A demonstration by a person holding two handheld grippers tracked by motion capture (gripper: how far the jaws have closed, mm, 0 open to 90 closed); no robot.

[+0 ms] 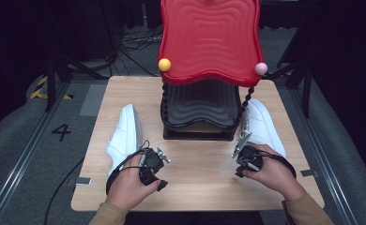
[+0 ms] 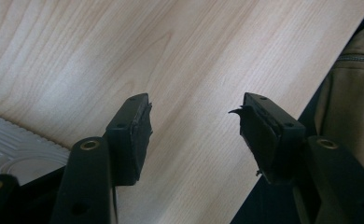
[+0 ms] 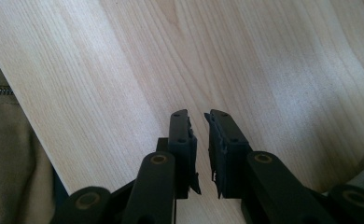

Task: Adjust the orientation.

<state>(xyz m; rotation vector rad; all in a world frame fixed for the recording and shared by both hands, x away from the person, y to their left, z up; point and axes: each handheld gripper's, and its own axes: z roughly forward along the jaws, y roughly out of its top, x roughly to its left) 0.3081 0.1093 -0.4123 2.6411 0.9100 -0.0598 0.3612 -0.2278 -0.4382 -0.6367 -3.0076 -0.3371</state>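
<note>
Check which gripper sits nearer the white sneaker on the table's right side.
Right. The right gripper is beside the right white sneaker, near its closest end, not holding it. The left gripper is across the wooden table, next to the other white sneaker.

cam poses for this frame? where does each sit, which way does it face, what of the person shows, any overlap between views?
High view: above the person's side, facing forward and down on the wooden table, two white shoes and red-topped rack; both hands show, left gripper, right gripper.
Left gripper view: on the left gripper, facing down on bare tabletop; jaws apart, tan sleeve at right.
Right gripper view: on the right gripper, facing tabletop; jaws nearly together, nothing between.
Shared: the tabletop, tan clothing.
</note>
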